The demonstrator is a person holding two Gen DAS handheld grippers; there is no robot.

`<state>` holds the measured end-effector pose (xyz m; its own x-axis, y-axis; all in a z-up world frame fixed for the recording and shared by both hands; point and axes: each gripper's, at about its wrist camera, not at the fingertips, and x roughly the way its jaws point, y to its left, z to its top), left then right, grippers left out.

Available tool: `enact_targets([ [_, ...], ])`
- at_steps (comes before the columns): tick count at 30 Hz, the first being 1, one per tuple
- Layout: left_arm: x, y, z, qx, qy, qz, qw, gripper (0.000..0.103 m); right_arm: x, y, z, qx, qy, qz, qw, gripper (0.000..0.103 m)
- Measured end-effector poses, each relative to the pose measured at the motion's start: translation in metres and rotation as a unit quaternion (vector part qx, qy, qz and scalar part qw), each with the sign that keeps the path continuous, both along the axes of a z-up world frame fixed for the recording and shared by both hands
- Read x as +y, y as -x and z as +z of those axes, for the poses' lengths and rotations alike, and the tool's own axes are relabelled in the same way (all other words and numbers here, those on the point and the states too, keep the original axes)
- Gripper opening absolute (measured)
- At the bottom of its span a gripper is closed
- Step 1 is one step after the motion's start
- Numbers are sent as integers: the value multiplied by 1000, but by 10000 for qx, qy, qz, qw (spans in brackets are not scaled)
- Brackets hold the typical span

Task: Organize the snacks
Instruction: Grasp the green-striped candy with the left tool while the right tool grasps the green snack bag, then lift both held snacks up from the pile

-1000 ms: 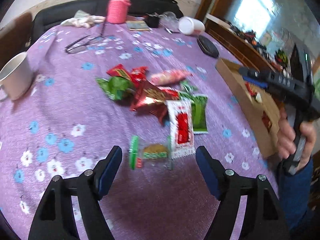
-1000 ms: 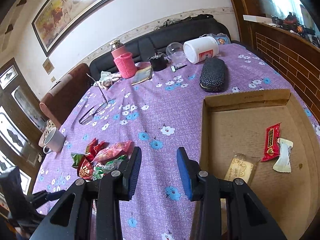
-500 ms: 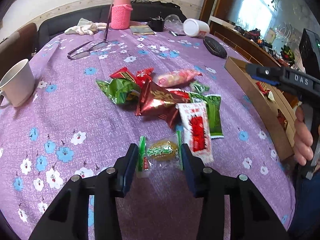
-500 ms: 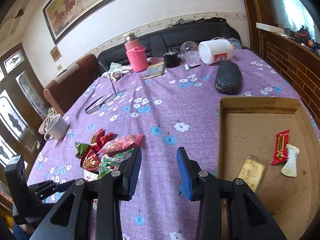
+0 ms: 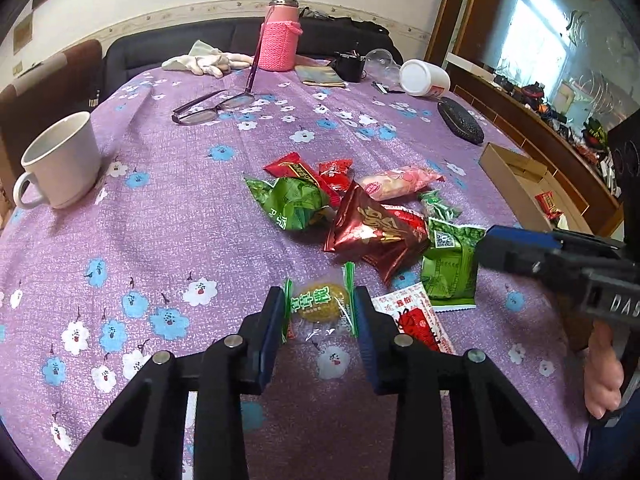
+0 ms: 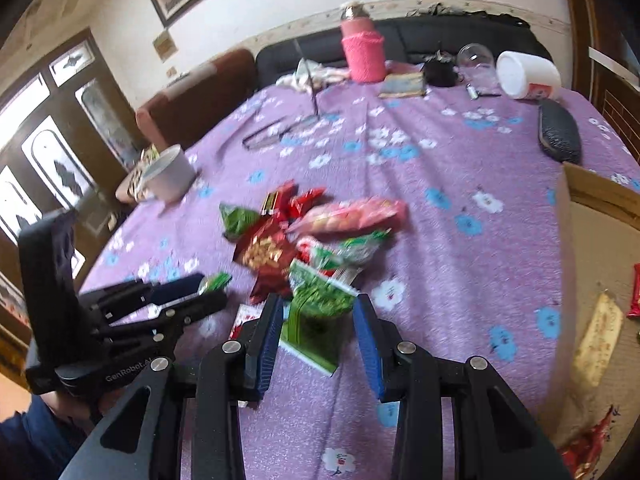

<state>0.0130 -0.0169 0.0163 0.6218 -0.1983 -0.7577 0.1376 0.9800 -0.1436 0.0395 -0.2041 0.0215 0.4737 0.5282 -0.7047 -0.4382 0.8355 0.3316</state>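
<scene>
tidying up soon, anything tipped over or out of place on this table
The white jar at the far side lies on its side beside a clear cup, and loose snack packets sit heaped mid-table outside the cardboard box.

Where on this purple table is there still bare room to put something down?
Bare cloth lies between the white mug and the snack pile, and between the pile and the glasses. The cardboard box floor is mostly bare too. It is crowded at the pile and along the far edge, around the pink bottle.
</scene>
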Motion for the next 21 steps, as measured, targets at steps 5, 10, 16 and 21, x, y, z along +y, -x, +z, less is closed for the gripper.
enact_targets([
  [5, -3, -2, -4, 62, -134, 7, 9999, 42, 11, -1, -11, 101, 150, -2, 9998, 40],
  [10, -14, -1, -6, 23, -390, -120, 9992, 53, 22, -4, -23, 35, 372, -99, 9993, 37],
  [16, -7, 0, -5, 11, -183, -75, 9998, 15, 23, 4, -16, -283, 561, -123, 9979, 28],
  [21, -5, 1, -5, 31, -70, -87, 9999, 15, 14, 3, -9, -347, 428, -247, 9982, 28],
])
